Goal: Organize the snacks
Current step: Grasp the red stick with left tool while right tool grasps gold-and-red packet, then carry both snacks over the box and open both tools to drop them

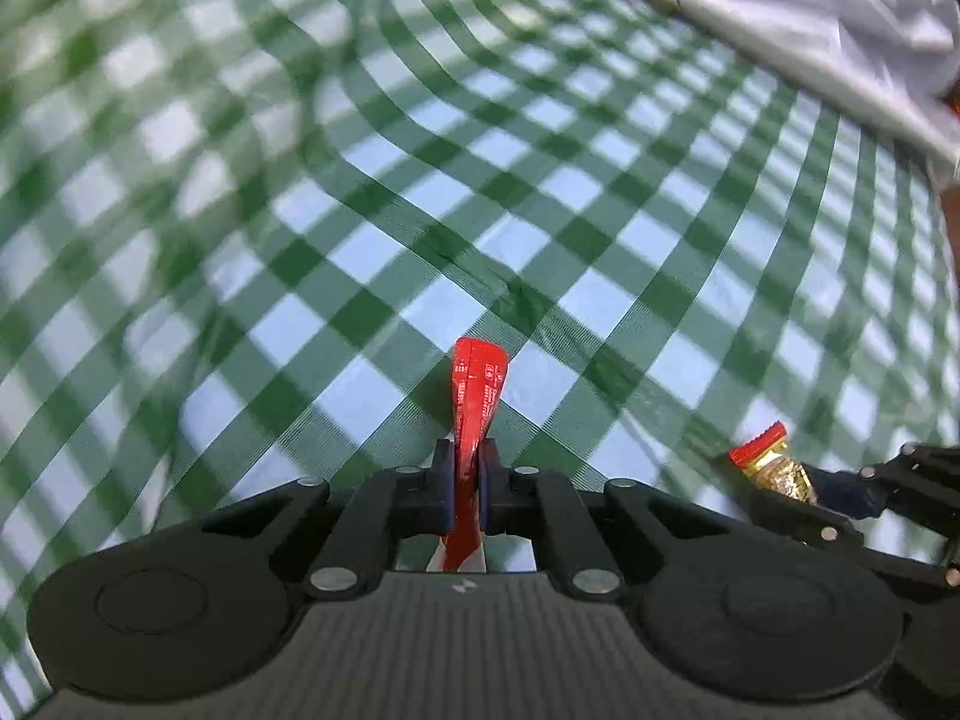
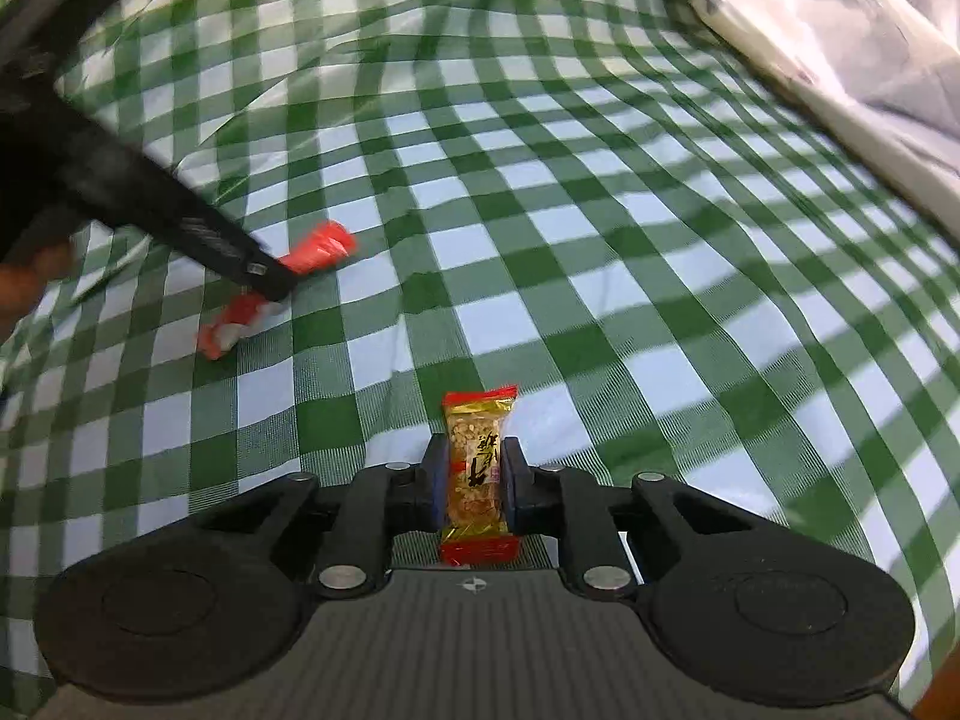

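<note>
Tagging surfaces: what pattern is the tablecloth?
Green-and-white check tablecloth, clearest in the right wrist view.

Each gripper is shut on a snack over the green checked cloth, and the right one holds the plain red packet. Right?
No. In the right wrist view the right gripper holds the gold peanut bar with red ends; the plain red packet is in the left gripper.

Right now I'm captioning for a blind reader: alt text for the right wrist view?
The right hand-held gripper clamps a gold peanut bar over a green checked tablecloth; at left, the left hand-held gripper holds a red packet.
</note>
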Tool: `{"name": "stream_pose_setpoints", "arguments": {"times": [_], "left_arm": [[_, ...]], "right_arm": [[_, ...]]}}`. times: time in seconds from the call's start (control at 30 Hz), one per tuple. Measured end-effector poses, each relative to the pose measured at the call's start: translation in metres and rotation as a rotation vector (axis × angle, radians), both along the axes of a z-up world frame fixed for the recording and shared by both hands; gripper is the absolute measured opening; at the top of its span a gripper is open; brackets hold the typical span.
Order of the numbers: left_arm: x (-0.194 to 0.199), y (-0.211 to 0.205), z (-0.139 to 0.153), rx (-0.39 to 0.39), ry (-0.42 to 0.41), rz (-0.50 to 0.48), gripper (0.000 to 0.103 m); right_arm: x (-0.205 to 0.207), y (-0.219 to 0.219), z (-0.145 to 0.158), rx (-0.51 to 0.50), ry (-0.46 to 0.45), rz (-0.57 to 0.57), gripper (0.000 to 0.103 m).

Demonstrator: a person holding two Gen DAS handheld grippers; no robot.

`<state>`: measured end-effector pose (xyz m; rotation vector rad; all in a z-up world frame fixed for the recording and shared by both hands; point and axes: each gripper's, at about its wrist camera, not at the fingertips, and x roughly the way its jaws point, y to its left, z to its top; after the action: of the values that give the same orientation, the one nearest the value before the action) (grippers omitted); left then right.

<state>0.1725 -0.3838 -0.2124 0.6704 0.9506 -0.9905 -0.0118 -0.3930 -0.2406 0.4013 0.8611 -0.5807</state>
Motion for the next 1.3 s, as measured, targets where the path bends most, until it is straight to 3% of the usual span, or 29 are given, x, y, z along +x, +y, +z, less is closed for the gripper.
{"name": "stream_pose_setpoints", "arguments": {"times": [0.13, 0.27, 0.4, 0.57, 0.9, 1.13, 1.3], "left_arm": [[-0.021, 0.045, 0.049, -0.067, 0.014, 0.112, 0.008], [-0.065, 0.109, 0.106, -0.157, 0.014, 0.154, 0.008], [-0.120, 0.181, 0.154, -0.223, 0.011, 0.193, 0.008], [-0.184, 0.274, 0.191, -0.273, 0.004, 0.289, 0.008], [-0.273, 0.418, 0.216, -0.308, -0.055, 0.489, 0.008], [-0.319, 0.466, 0.227, -0.301, -0.149, 0.554, 0.008], [-0.326, 0.491, 0.231, -0.330, -0.150, 0.627, 0.008]], "right_arm": [[-0.026, 0.005, 0.035, 0.029, -0.078, -0.035, 0.018], [-0.058, 0.029, 0.078, 0.039, -0.150, -0.026, 0.018], [-0.095, 0.057, 0.115, 0.060, -0.209, 0.035, 0.018], [-0.136, 0.110, 0.146, 0.115, -0.243, 0.143, 0.018], [-0.159, 0.246, 0.187, 0.171, -0.253, 0.431, 0.018], [-0.176, 0.311, 0.211, 0.123, -0.267, 0.557, 0.018], [-0.190, 0.325, 0.217, 0.115, -0.258, 0.570, 0.018]]}}
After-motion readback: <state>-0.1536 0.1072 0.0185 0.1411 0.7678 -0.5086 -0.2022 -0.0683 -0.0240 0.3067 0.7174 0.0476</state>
